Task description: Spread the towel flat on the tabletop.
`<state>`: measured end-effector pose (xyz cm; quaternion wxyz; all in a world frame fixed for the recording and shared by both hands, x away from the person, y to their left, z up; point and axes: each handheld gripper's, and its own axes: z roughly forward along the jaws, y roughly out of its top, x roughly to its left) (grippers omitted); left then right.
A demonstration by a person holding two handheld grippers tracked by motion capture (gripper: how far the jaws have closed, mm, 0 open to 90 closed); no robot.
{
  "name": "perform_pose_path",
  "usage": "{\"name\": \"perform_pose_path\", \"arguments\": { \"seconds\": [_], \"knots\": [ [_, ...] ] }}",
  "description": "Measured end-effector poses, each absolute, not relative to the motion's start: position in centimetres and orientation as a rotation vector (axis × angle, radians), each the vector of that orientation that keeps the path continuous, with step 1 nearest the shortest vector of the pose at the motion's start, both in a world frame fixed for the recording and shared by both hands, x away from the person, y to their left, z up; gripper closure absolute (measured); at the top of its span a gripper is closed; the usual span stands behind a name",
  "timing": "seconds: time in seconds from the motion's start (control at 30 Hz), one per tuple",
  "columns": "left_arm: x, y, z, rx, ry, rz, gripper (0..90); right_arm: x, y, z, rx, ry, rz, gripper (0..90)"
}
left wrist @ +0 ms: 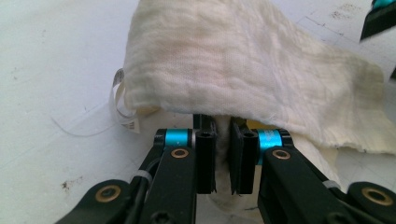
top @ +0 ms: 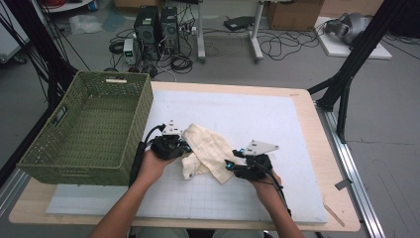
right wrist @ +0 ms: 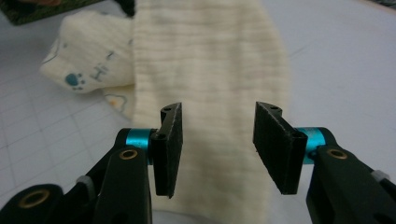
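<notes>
A cream cloth (top: 205, 151) lies crumpled mid-table beside a green basket (top: 94, 129). The left gripper (left wrist: 224, 156) pinches one edge; the right gripper (right wrist: 219, 144) hangs open over it. It looks soft, light and floppy, best held by its edges

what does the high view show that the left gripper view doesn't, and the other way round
High view alone: the green basket at the table's left, both forearms, the right gripper at the cloth's near right end, and the floor clutter beyond. Left gripper view alone: the left gripper up close, its fingers shut on a fold of cloth, and a small white tag by the cloth's edge. Both: the cream cloth lying on the white gridded mat.
</notes>
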<state>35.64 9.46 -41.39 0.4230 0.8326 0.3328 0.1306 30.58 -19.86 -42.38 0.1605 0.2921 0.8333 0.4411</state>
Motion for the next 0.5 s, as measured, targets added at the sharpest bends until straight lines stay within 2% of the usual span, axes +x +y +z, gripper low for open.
{"name": "perform_pose_path", "arguments": {
  "seconds": [0.33,0.4,0.5],
  "knots": [
    [35.8,9.5,-41.6,2.079,0.851,0.337,81.9,30.5,-15.2,-44.6,0.749,2.549,1.223,53.5],
    [35.8,9.6,-41.6,2.082,0.849,0.337,81.9,30.6,-14.8,-44.9,0.729,2.546,1.162,62.0],
    [35.7,9.7,-41.6,2.081,0.849,0.336,81.9,30.8,-15.2,-44.7,0.758,2.534,1.172,81.3]
  ]
}}
